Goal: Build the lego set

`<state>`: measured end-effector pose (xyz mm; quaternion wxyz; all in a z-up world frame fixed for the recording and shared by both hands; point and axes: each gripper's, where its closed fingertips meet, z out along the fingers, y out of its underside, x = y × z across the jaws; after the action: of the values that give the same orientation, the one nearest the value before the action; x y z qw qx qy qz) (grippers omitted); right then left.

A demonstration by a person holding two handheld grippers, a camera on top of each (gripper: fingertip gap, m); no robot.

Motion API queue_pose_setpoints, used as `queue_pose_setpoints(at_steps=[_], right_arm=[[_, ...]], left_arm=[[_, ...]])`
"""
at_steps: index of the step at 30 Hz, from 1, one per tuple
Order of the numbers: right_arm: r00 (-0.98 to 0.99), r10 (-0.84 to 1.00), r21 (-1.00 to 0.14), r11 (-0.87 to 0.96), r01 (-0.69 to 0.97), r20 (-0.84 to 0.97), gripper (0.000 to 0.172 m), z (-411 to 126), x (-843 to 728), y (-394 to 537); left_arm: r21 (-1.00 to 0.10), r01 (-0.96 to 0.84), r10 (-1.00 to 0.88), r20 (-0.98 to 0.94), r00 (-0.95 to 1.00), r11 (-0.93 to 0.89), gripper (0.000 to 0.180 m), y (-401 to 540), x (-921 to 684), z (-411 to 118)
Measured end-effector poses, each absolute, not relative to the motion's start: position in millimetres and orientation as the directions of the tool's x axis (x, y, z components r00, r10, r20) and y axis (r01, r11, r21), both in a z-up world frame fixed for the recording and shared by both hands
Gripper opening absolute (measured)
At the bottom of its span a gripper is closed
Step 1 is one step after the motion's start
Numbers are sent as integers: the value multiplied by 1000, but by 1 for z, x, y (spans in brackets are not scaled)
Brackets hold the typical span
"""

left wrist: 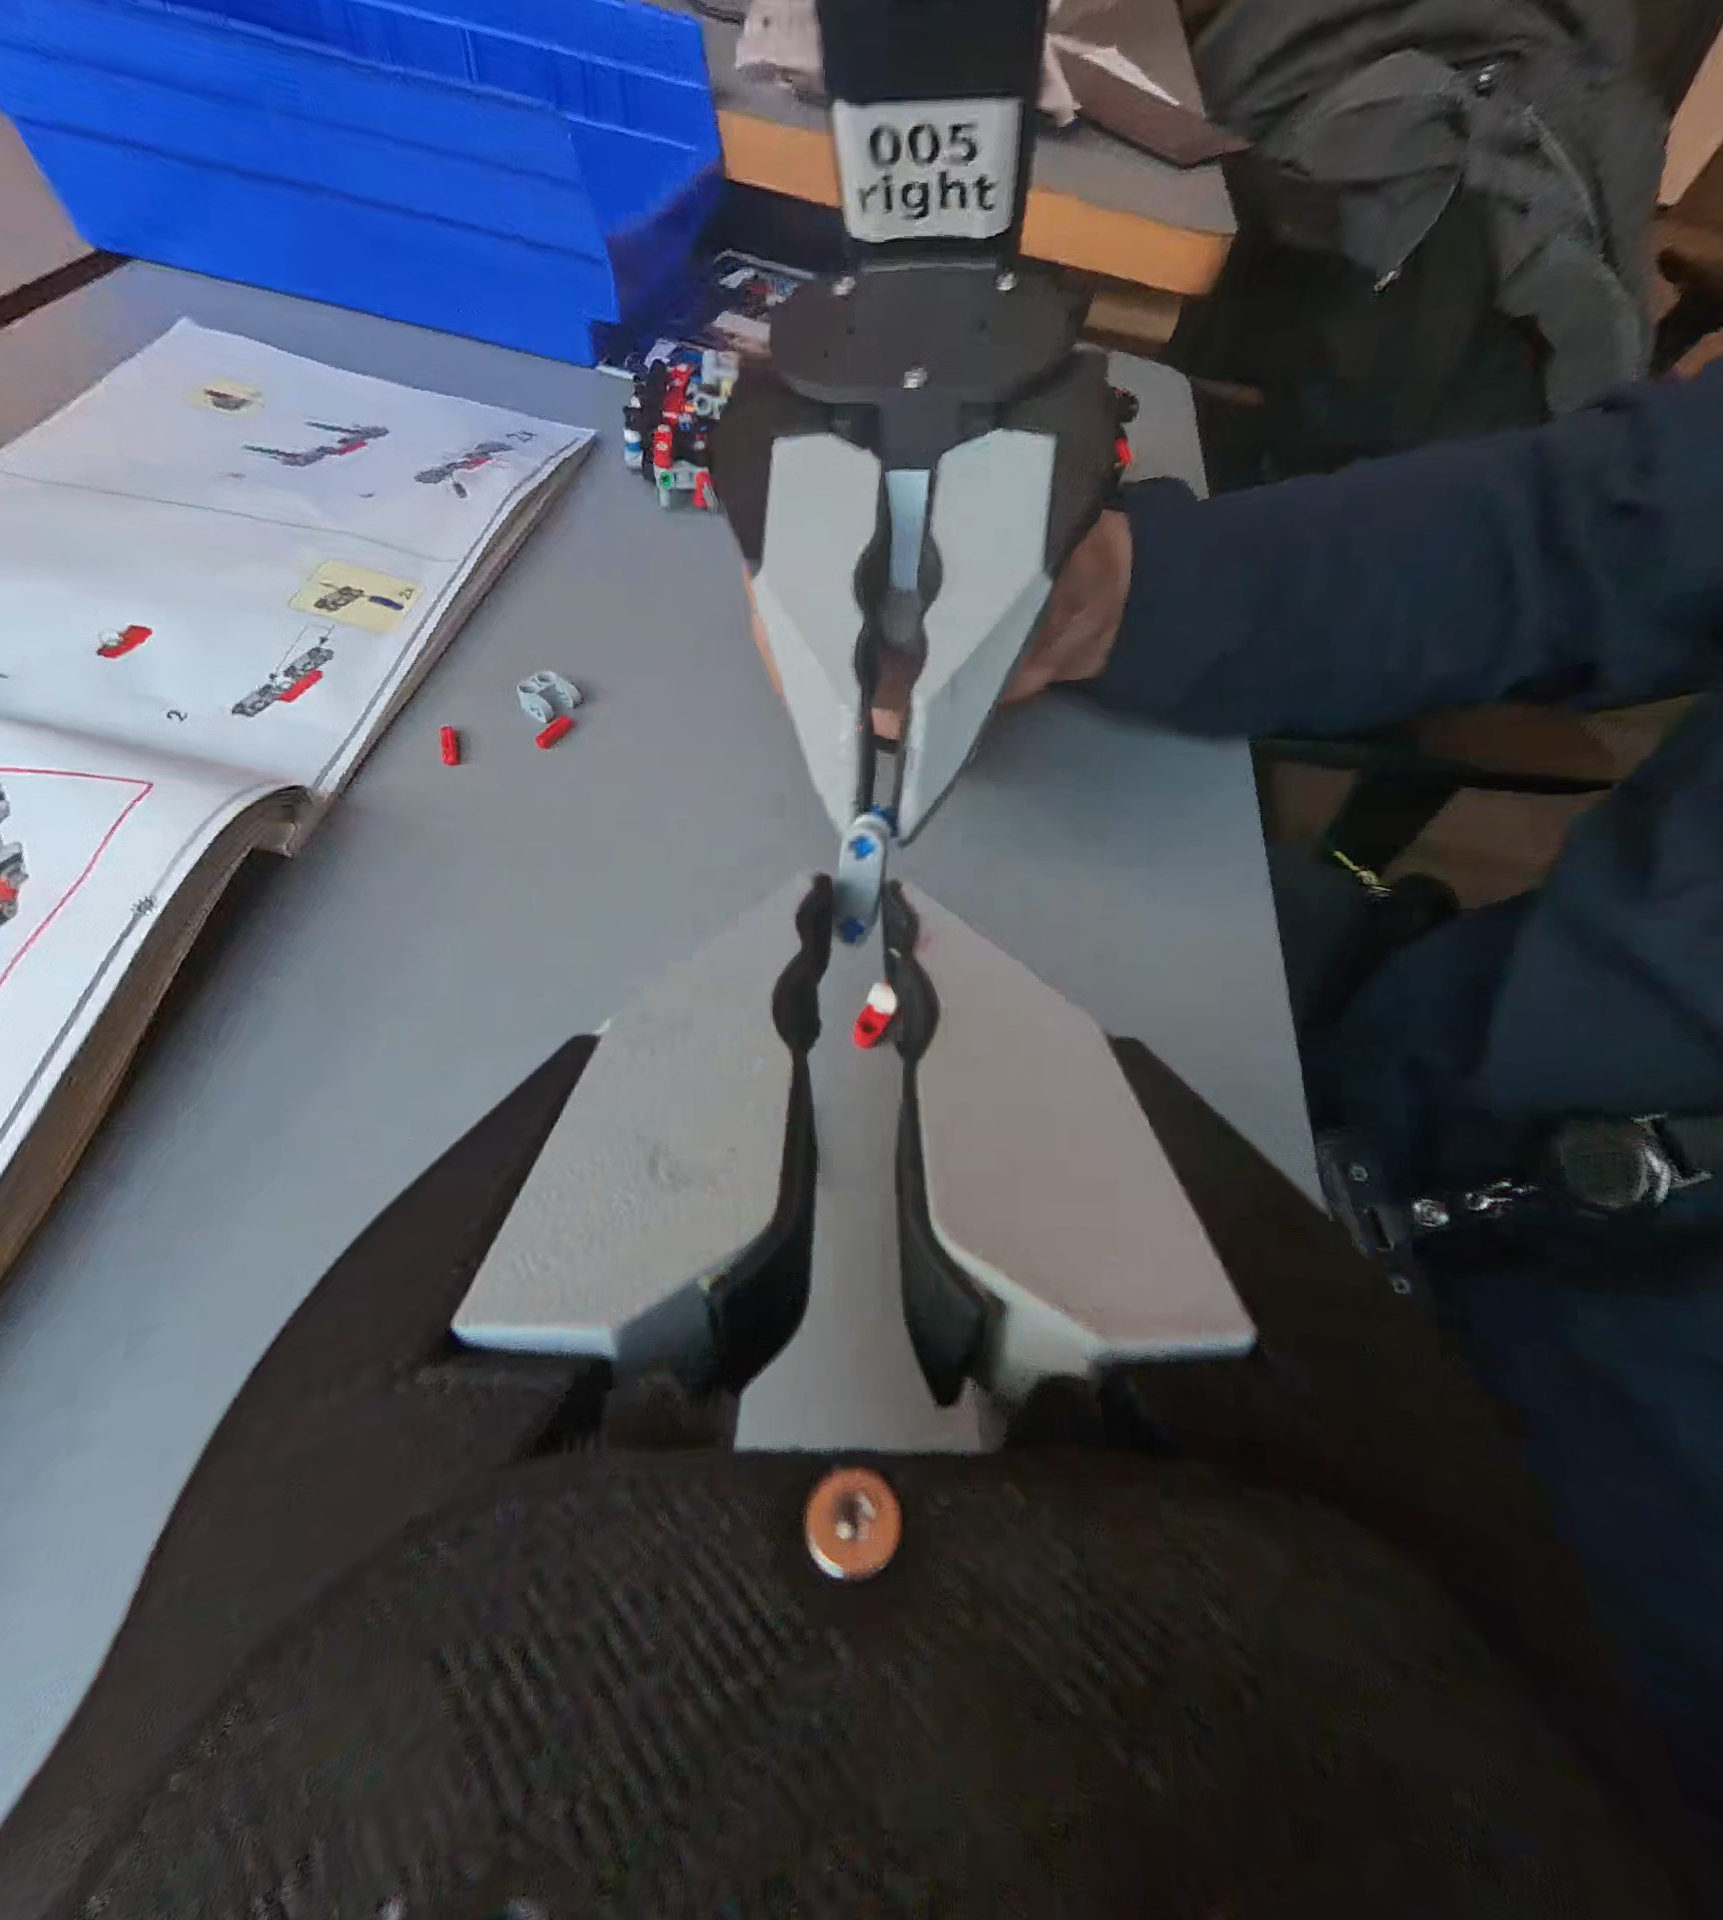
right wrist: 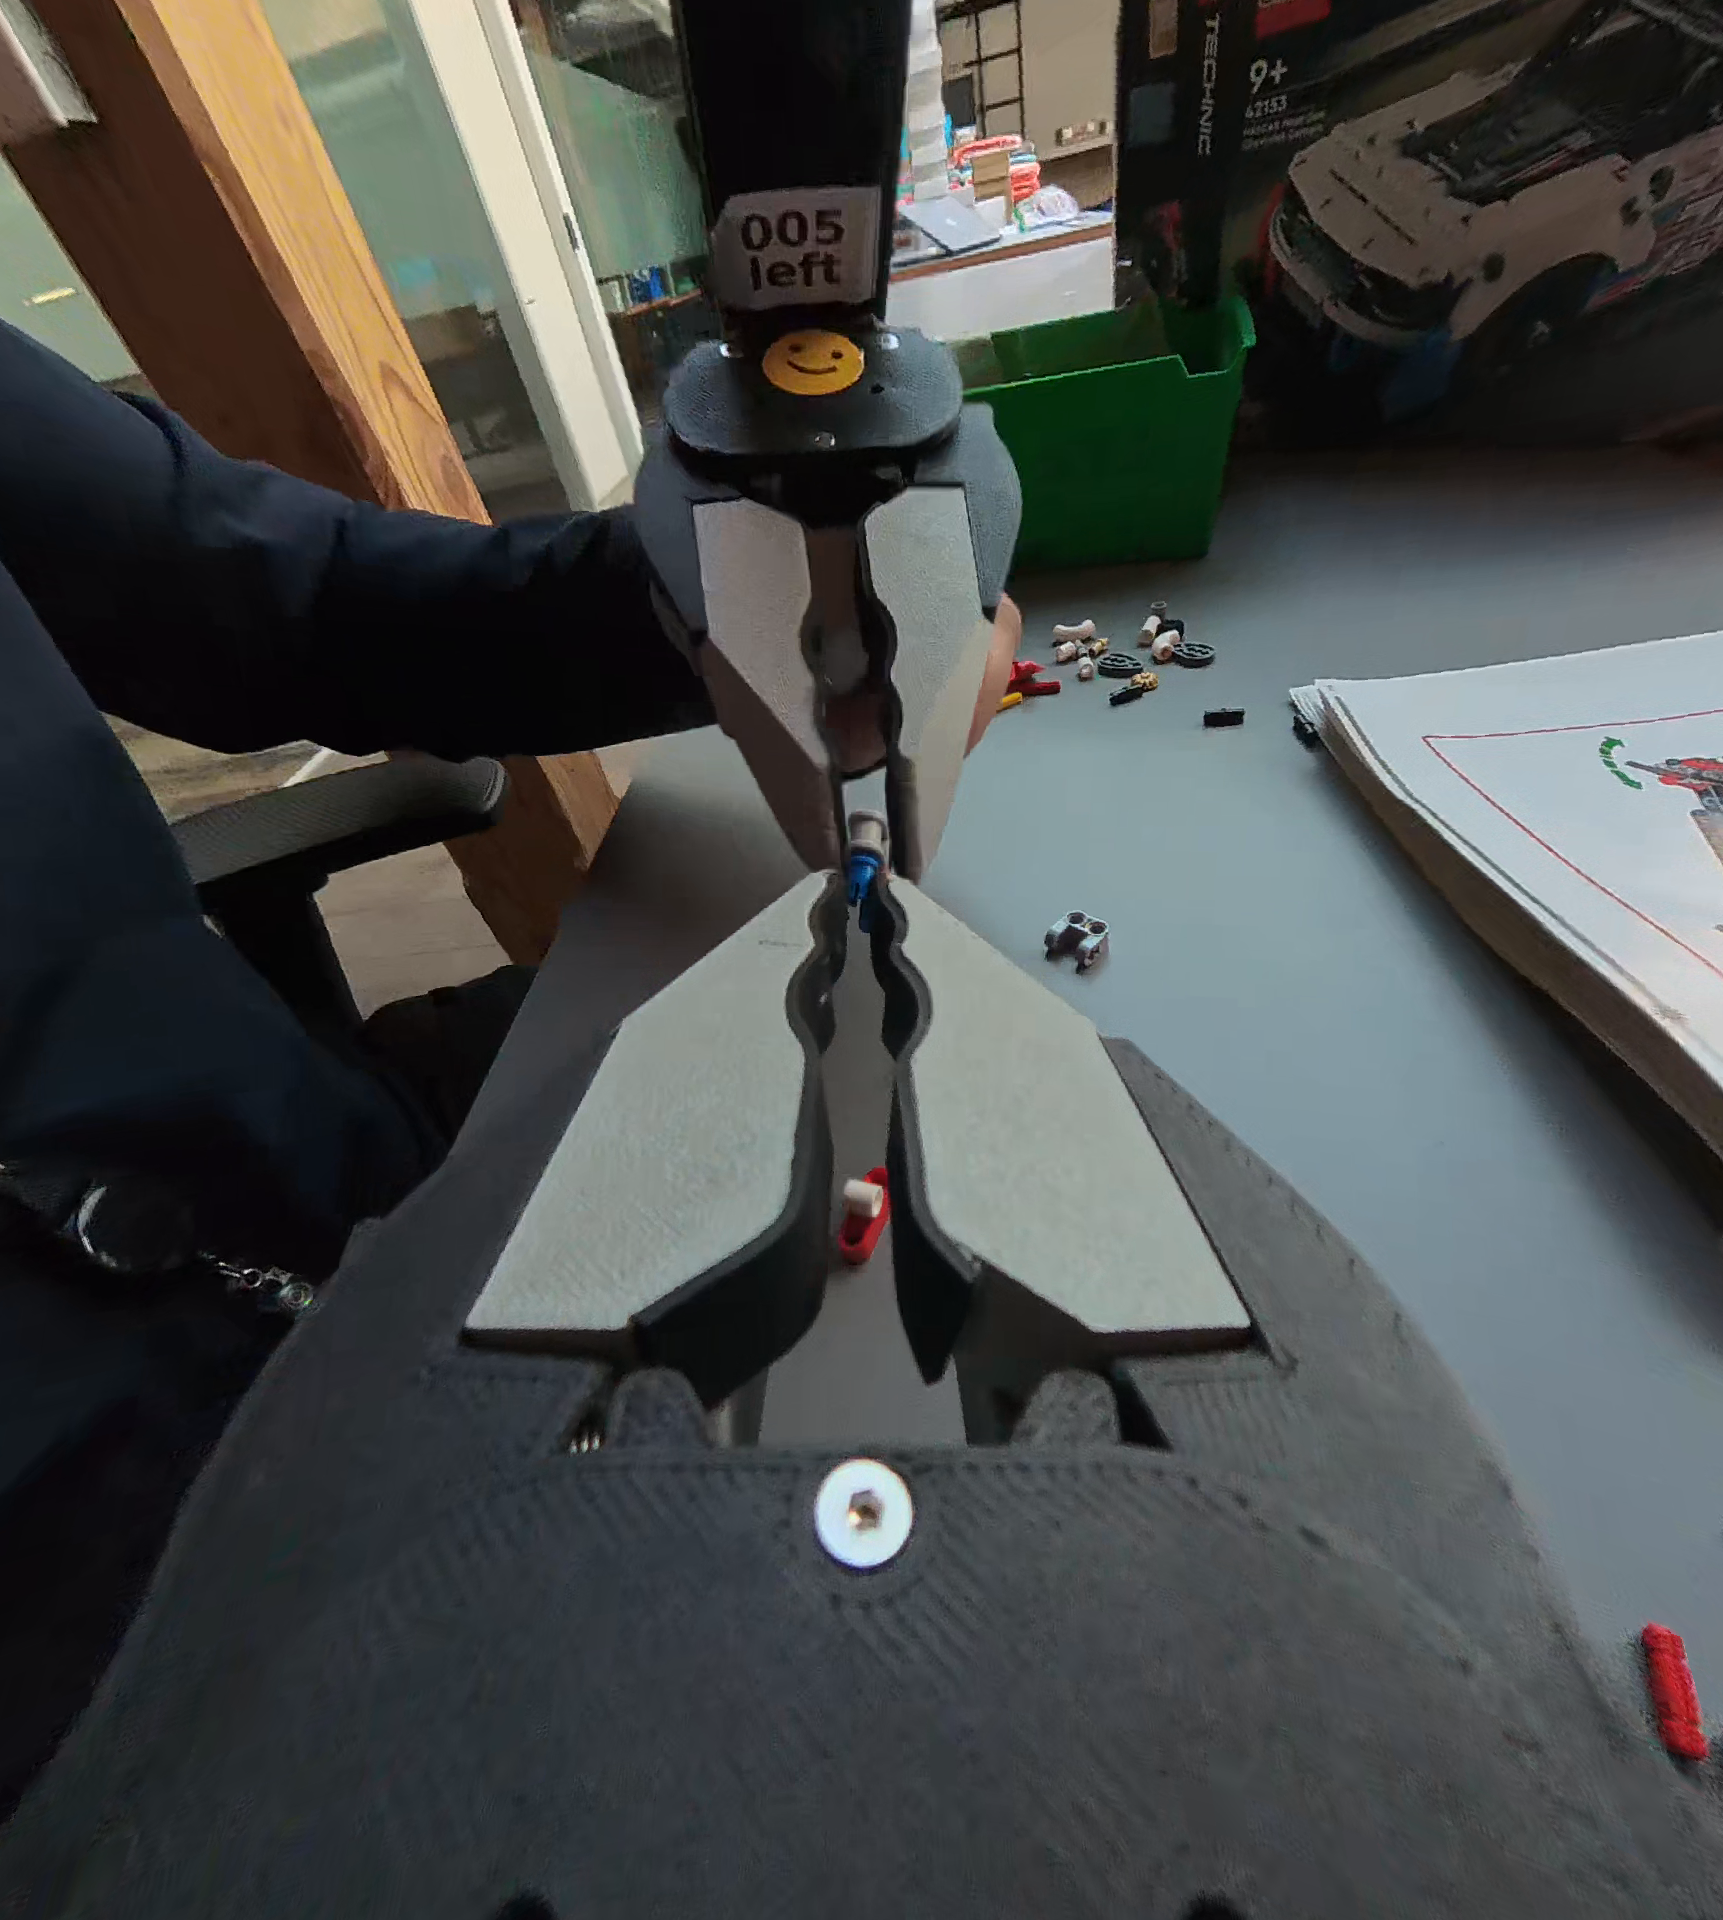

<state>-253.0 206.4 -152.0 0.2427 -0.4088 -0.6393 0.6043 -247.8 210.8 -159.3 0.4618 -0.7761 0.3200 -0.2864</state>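
Worktop [left wrist: 545, 935]: flat grey surface.
Booklet [left wrist: 161, 582]: thick building-instruction booklet lying open.
Loose parts beside the booklet: a light grey connector [left wrist: 547, 694], two red pins [left wrist: 450, 744] [left wrist: 553, 734] just by it.
Under the tongs: a red-and-white small piece [left wrist: 876, 1015] on the worktop.
Far end: a blue crate [left wrist: 369, 145]; a cluster of mixed building parts [left wrist: 675, 426] before it.
Other end: a green bin [right wrist: 1117, 447]; a scatter of tan, black and red small parts [right wrist: 1127, 655] near it; a toy-set box [right wrist: 1480, 208] standing behind.
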Motion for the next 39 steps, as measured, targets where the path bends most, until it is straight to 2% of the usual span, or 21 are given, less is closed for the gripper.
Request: queue_pose_setpoints(at_steps=[4, 9, 12, 15, 18, 20, 28, 31, 33, 36, 39], right_arm=[[-567, 812, -979, -22, 205, -137, 2, -153, -244, 199], [-558, 823, -980, 11, 201, -106, 1, -155, -242, 204], [-519, 852, -960, 87, 266, -67, 2, -170, -246, 209], [-473, 879, -923, 230, 308, 61, 5, -182, -250, 211], [-431, 896, -900, 269, 343, 104, 9, -188, -254, 215], [-433, 896, -891, 272, 363, 97, 2, -192, -254, 215], [-411, 885, -869, 369, 330, 219, 2, -192, -254, 220], [-372, 879, -853, 420, 310, 298, 1, -186, -258, 223], [-368, 866, -834, 457, 310, 338, 1, -186, -259, 222], [-372, 844, -783, 513, 351, 385, 1, -196, -260, 223], [-378, 841, -773, 519, 364, 387, 2, -200, -263, 224]], left_arm=[[-892, -210, -757, 193, 624, -400, 11, 206, -236, -167], [-902, -216, -750, 158, 642, -375, 5, 211, -232, -166], [-838, -335, -719, 95, 689, -432, 5, 215, -237, -182], [-757, -463, -707, -2, 707, -461, 5, 217, -241, -193], [-686, -562, -713, -89, 696, -462, 5, 218, -246, -200], [-674, -573, -713, -97, 694, -467, 6, 220, -247, -201], [-777, -448, -716, 4, 699, -442, 5, 223, -243, -199], [-821, -413, -720, -4, 694, -394, 19, 223, -240, -190], [-825, -437, -705, -67, 706, -358, 7, 225, -245, -191], [-793, -504, -667, -173, 725, -342, 5, 226, -249, -201], [-846, -390, -633, -83, 770, -364, 4, 226, -251, -203]])
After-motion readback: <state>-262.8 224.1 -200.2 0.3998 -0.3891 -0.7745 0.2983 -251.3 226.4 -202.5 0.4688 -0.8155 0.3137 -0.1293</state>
